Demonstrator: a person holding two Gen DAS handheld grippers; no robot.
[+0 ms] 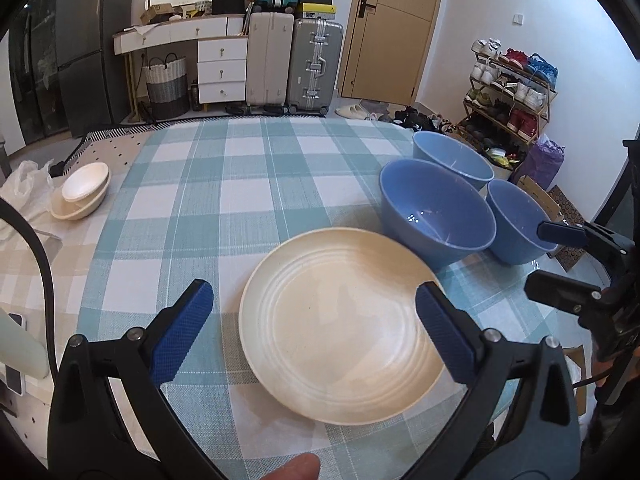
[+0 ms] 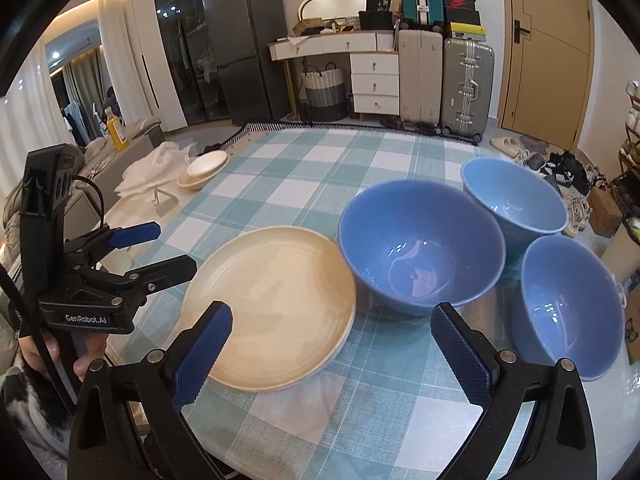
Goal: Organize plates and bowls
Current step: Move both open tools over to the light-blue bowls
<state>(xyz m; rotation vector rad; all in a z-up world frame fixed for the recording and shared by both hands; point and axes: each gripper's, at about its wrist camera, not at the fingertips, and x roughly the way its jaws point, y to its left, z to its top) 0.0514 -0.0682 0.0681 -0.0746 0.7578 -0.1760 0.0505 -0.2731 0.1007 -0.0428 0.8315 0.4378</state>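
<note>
Plates and bowls on checked bench, both tools spread wide and empty.
Left wrist: left tool [image 1: 314, 334] gapes above cream plate [image 1: 344, 326], touching nothing; three blue bowls [image 1: 436, 216] just beyond; small cream dishes [image 1: 82, 192] far left.
Right wrist: right tool [image 2: 332, 354] open over bench [image 2: 288, 176], near plate and bowls.

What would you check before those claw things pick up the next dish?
1. Left gripper fingers open, nothing held: ok.
2. Right gripper fingers open, nothing held: ok.
3. Round cream ribbed plate flat on the teal checked tablecloth: ok.
4. Three blue glossy bowls upright, empty: ok.
5. Bowls stacked: not ok, side by side.
6. Small cream bowls at the far edge, how many nested: cannot tell.
</note>
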